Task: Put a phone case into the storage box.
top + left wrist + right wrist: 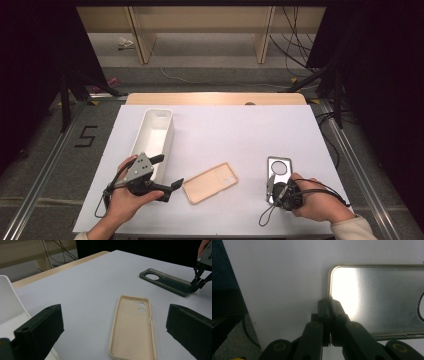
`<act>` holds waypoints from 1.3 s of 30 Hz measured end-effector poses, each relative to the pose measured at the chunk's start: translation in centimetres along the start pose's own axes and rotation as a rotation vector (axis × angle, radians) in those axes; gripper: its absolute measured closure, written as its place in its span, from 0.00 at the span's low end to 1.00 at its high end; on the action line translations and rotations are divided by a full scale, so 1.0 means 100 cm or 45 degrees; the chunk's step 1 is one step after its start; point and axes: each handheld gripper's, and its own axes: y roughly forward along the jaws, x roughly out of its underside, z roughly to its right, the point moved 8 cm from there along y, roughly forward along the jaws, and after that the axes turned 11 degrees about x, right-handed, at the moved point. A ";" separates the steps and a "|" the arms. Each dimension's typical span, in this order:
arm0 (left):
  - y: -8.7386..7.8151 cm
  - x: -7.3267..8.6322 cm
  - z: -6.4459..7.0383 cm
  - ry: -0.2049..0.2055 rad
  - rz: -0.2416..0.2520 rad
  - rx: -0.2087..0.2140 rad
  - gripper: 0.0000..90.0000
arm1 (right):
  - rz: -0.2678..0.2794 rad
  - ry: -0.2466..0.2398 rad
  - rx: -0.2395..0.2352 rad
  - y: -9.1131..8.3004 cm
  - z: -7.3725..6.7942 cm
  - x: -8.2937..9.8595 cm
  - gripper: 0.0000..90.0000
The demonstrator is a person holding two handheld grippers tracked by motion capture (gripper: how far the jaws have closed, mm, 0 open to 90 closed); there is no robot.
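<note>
Grey case [382, 297] edge seemingly pinched by right claw [329, 302]; open tabletop [225, 135] around.

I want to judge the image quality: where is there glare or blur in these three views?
Right gripper view: strong white glare on the grey phone case, and the right gripper looks soft and dark. Left gripper view: even light, the beige phone case sharp, the near jaws slightly blurred. High view: the white table is bright, the surroundings very dark.

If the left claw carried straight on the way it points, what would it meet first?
Probably the beige phone case: in the left gripper view it lies on the table centred between the open left claw, just ahead. The dark case lies farther off to one side.
</note>
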 end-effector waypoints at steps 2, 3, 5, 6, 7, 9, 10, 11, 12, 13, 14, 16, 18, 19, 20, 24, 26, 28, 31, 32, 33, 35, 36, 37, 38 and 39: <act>0.000 0.000 0.000 0.000 0.001 -0.001 0.01 | 0.020 0.012 0.012 -0.002 0.002 0.000 0.98; 0.000 0.000 0.000 0.000 0.000 -0.002 0.01 | 0.028 0.017 0.015 -0.003 0.003 0.000 0.98; 0.000 0.000 0.000 -0.002 0.000 -0.002 0.01 | 0.028 0.013 0.022 -0.004 0.004 0.001 0.98; 0.000 0.000 -0.001 -0.003 0.001 -0.004 0.01 | 0.034 0.028 0.034 -0.006 0.006 0.001 0.98; -0.001 0.000 -0.001 -0.004 0.002 -0.006 0.01 | 0.046 0.031 0.041 -0.007 0.008 0.001 0.98; -0.001 0.000 -0.002 -0.005 0.004 -0.008 0.01 | 0.070 0.043 0.053 -0.010 0.010 0.001 0.98; -0.001 0.000 -0.002 -0.007 0.005 -0.009 0.01 | 0.083 0.052 0.055 -0.011 0.011 0.000 0.98; -0.001 0.000 -0.002 -0.007 0.005 -0.009 0.01 | 0.092 0.066 0.051 -0.013 0.011 0.000 0.98; -0.001 0.000 -0.002 -0.006 0.005 -0.010 0.01 | 0.101 0.069 0.063 -0.014 0.012 0.000 0.98; -0.001 0.000 -0.002 -0.006 0.005 -0.010 0.01 | 0.120 0.072 0.068 -0.014 0.013 -0.001 0.98; -0.001 0.000 -0.002 -0.005 0.004 -0.010 0.01 | 0.121 0.079 0.077 -0.015 0.014 -0.001 0.98; -0.001 0.000 -0.002 -0.007 0.005 -0.010 0.01 | 0.148 0.096 0.096 -0.017 0.017 -0.003 0.98; -0.001 -0.001 -0.002 -0.007 0.006 -0.012 0.01 | 0.176 0.116 0.115 -0.020 0.019 -0.005 0.98; -0.001 -0.001 -0.002 -0.007 0.007 -0.012 0.01 | 0.200 0.125 0.122 -0.020 0.021 -0.007 0.98; -0.002 -0.001 -0.002 -0.007 0.007 -0.013 0.01 | 0.221 0.142 0.126 -0.021 0.022 -0.008 0.98; -0.001 -0.001 -0.002 -0.006 0.005 -0.012 0.01 | 0.294 0.197 0.152 -0.023 0.027 -0.014 0.98; -0.001 -0.001 -0.002 -0.005 0.006 -0.013 0.01 | 0.334 0.228 0.161 -0.024 0.029 -0.017 0.98; -0.002 -0.001 -0.003 -0.006 0.005 -0.015 0.01 | 0.373 0.259 0.164 -0.025 0.031 -0.020 0.98; -0.001 0.000 -0.003 -0.005 0.003 -0.016 0.01 | 0.429 0.305 0.180 -0.026 0.035 -0.023 0.98; -0.001 -0.001 -0.003 -0.006 0.003 -0.017 0.01 | 0.449 0.322 0.180 -0.027 0.036 -0.024 0.98; -0.001 -0.001 -0.004 -0.006 0.004 -0.018 0.01 | 0.469 0.331 0.180 -0.028 0.037 -0.025 0.98; -0.001 -0.001 -0.004 -0.007 0.003 -0.021 0.02 | 0.515 0.348 0.195 -0.029 0.039 -0.028 0.98; -0.001 -0.001 -0.004 -0.010 0.003 -0.021 0.02 | 0.527 0.360 0.193 -0.030 0.039 -0.030 0.98; -0.001 -0.001 -0.004 -0.006 0.000 -0.023 0.02 | 0.551 0.368 0.200 -0.031 0.041 -0.031 0.98; 0.000 -0.002 -0.004 -0.003 0.000 -0.023 0.02 | 0.568 0.373 0.192 -0.031 0.041 -0.033 0.98; 0.000 -0.003 -0.004 -0.004 0.003 -0.023 0.02 | 0.589 0.384 0.182 -0.032 0.041 -0.034 0.98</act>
